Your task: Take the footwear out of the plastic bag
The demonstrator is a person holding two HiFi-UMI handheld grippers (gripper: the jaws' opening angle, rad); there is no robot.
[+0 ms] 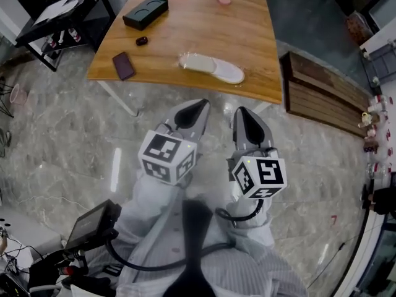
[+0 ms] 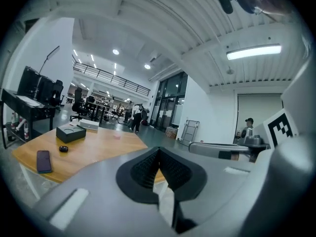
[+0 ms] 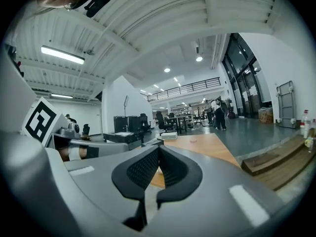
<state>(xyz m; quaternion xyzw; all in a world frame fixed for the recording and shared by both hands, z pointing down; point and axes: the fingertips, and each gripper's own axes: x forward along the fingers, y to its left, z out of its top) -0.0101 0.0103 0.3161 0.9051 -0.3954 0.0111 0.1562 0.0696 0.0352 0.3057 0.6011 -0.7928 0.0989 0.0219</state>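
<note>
The left gripper (image 1: 202, 104) and the right gripper (image 1: 242, 112) are held side by side close to the person's body over the floor, each with its jaws pressed together on nothing. Ahead of both tips, well apart from them, a pale slipper in a clear plastic bag (image 1: 212, 67) lies on the wooden table (image 1: 247, 48). Left of the bag lies a phone (image 1: 123, 65), and farther off a black box (image 1: 145, 12).

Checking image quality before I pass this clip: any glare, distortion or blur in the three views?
Head view: sharp, table edges bowed, glare streak on the floor. Left gripper view: fisheye with black corners, ceiling lamp blown out. Right gripper view: same fisheye, right tongs slightly soft.
</note>
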